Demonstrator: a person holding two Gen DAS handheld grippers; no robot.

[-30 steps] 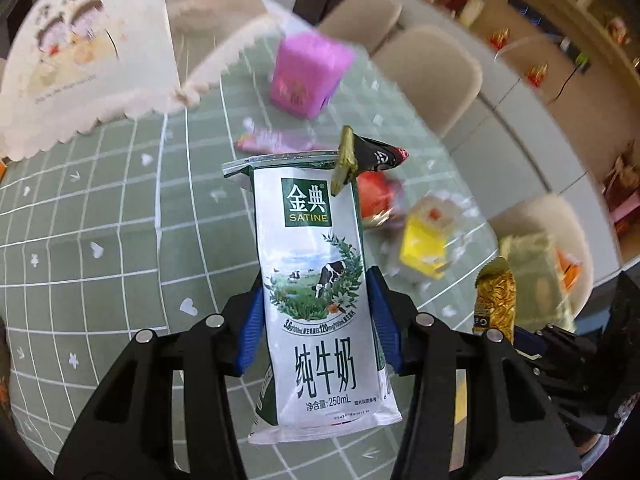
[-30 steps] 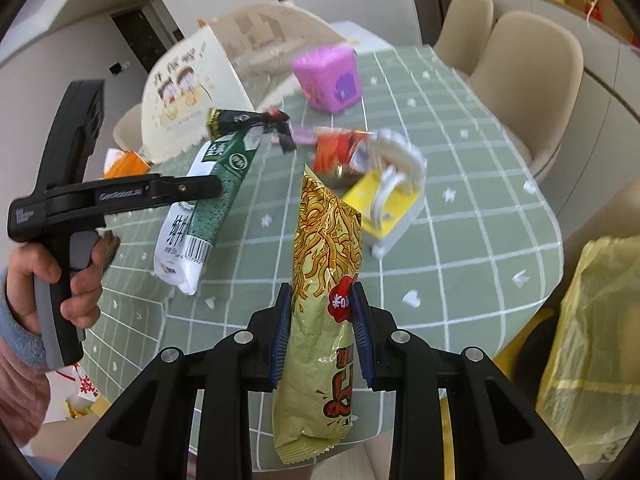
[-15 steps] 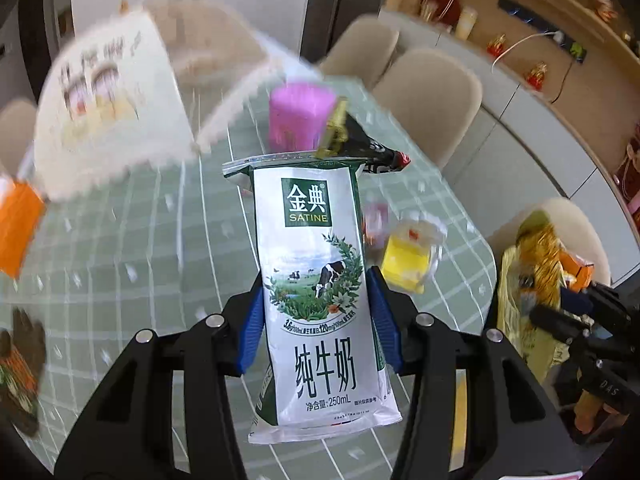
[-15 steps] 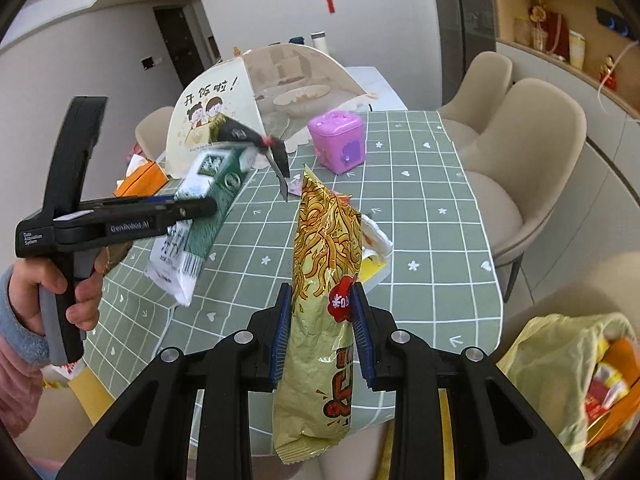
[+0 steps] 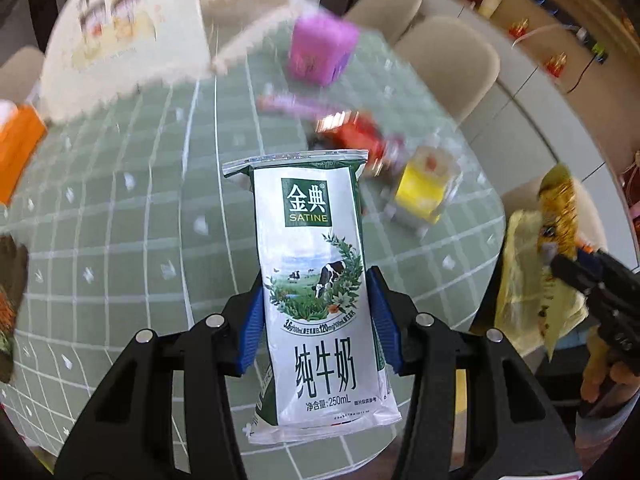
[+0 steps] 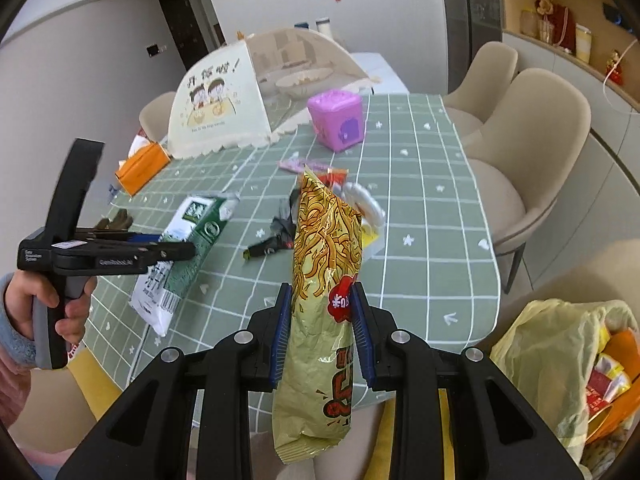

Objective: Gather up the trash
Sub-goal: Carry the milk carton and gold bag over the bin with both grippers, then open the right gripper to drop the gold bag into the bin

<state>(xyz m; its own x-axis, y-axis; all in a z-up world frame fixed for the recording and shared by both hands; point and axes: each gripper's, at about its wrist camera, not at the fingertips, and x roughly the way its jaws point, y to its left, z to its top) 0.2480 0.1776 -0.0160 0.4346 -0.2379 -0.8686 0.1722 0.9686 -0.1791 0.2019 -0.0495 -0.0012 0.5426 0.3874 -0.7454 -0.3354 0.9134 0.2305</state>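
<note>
Your left hand-held gripper (image 5: 316,316) has its blue pads pressed on both sides of a white and green Satine milk pouch (image 5: 316,280), held upright above the counter (image 5: 120,240). Your right hand-held gripper (image 6: 320,328) is clamped narrower, on a yellow noodle-snack bag (image 6: 320,280) that stands tall between its fingers.

Only the right wrist view shows your left hand (image 6: 48,304) in a pale blue sleeve around the gripper's handle, the milk pouch seen from its side, and a dark crumpled wrapper (image 6: 272,240) lying on the cloth just left of the snack bag. It also shows the yellow trash bag (image 6: 560,360) at the near right, below the counter's edge, with packets inside. The left wrist view is blurred; it catches the yellow bag at its right edge, and a yellow-and-clear container (image 5: 424,192) beside a red wrapper (image 5: 360,136).

The counter wears a green cloth with a white grid. Farther off stand a purple box (image 6: 338,120), a mesh food cover (image 6: 256,92) printed with cartoon children, and an orange tissue box (image 6: 142,166) at the far left. Beige chairs (image 6: 532,152) line the right side, below a shelf of ornaments.
</note>
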